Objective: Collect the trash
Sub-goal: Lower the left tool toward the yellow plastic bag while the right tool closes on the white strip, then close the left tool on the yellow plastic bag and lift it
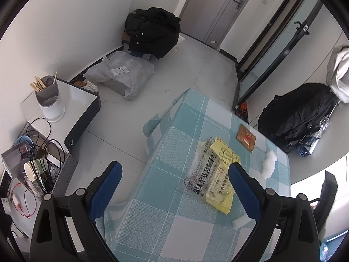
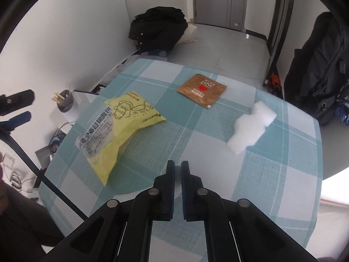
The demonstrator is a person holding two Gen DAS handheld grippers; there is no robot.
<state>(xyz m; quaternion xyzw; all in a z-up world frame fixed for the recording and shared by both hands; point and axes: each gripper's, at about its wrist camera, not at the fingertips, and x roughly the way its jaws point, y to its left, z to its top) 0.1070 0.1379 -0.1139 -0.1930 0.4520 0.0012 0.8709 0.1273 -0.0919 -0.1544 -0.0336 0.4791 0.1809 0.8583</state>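
Observation:
A yellow and clear bread wrapper (image 1: 214, 174) (image 2: 113, 128) lies on the table with the teal checked cloth (image 1: 165, 224) (image 2: 196, 144). A brown sachet (image 1: 246, 138) (image 2: 201, 90) lies farther back. A white foam piece (image 1: 269, 162) (image 2: 250, 128) lies at the right, and a small white scrap (image 1: 241, 221) lies near the front. My left gripper (image 1: 174, 172) is open above the table's left edge, the wrapper beside its right finger. My right gripper (image 2: 177, 166) is shut and empty over the cloth, apart from all items. The left gripper also shows in the right wrist view (image 2: 20, 107).
A low white cabinet (image 1: 76, 100) with a chopstick holder (image 1: 49, 100) stands left of the table. A box of cables and cups (image 1: 37, 170) sits on the floor. Black bags (image 1: 152, 32) (image 1: 301, 118) and a grey parcel (image 1: 120, 74) lie around.

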